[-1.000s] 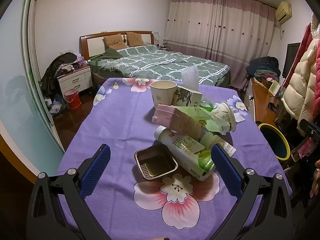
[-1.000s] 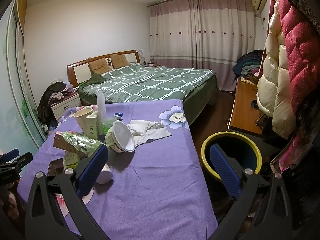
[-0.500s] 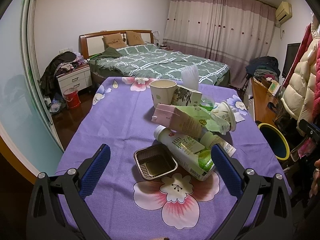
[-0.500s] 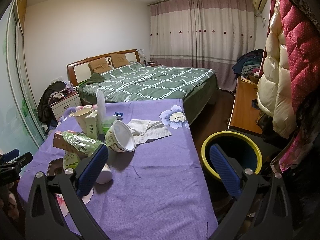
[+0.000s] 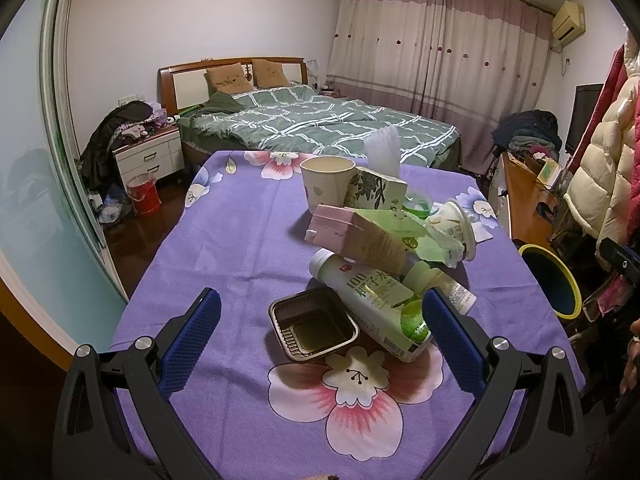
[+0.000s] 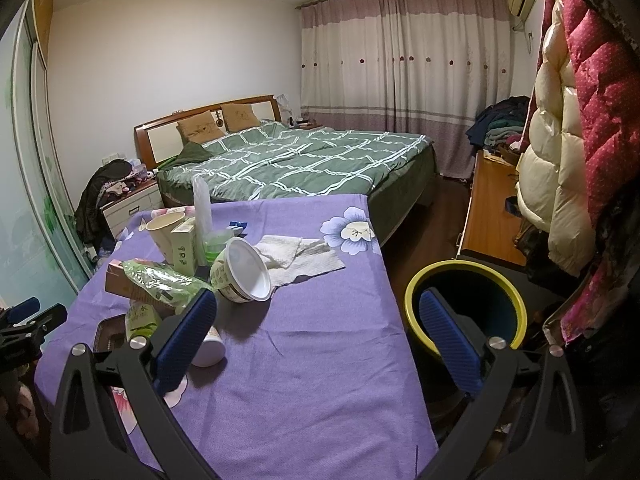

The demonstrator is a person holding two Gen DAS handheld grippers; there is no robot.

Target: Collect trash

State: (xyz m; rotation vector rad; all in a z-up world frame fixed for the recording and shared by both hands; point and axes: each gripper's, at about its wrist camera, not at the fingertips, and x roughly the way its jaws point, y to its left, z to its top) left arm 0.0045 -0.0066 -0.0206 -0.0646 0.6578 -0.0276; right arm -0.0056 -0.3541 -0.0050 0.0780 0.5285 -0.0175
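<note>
A heap of trash lies on the purple flowered tablecloth: a brown foil tray, a white-green bottle on its side, a pink-green carton across it, a paper cup, a tissue box and a tipped white bowl. Crumpled paper towels lie behind the bowl. My left gripper stands open just in front of the foil tray. My right gripper is open over the table's right edge, empty. A yellow-rimmed bin stands on the floor right of the table.
A bed with a green quilt stands behind the table. Padded coats hang at the right, above a wooden desk. A nightstand and a red bucket are at the far left by the sliding wardrobe door.
</note>
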